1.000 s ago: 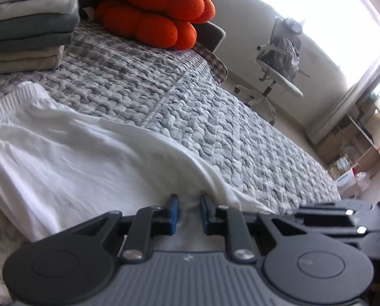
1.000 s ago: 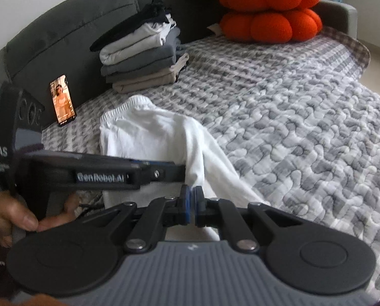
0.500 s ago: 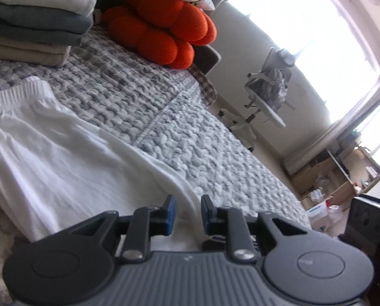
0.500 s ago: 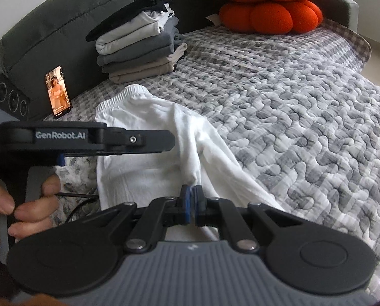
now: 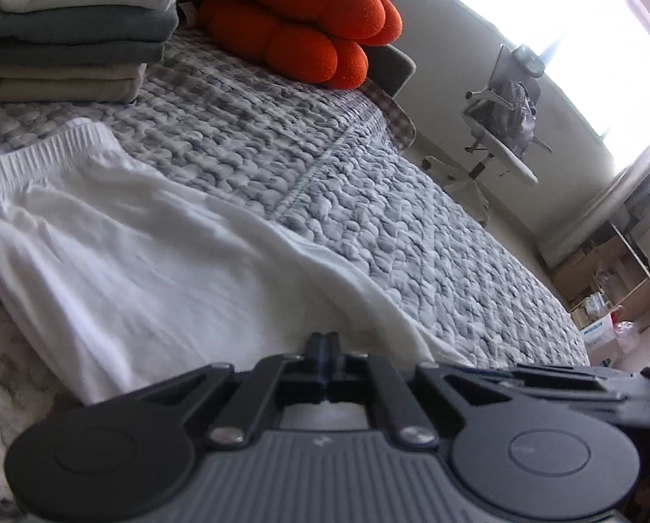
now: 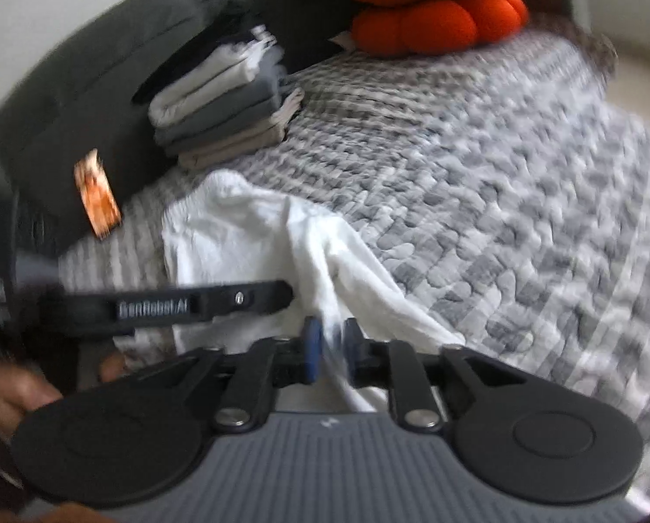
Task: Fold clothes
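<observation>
1. White trousers [image 5: 142,257] are being spread across the grey quilted cover [image 5: 368,200], waistband toward the folded stack [image 5: 72,30].
2. Fabric is being pinched by the left gripper [image 5: 323,342], its blue pads pressed together at the near hem.
3. A raised fold is being held between the slightly parted pads of the right gripper [image 6: 330,340].
4. Orange cushions [image 6: 434,4] and a propped phone [image 6: 97,196] are being shown behind.

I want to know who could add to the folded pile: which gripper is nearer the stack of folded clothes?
Left, seemingly. The left gripper sits at the white garment on the side toward the stack; the right gripper holds it farther away.
</observation>
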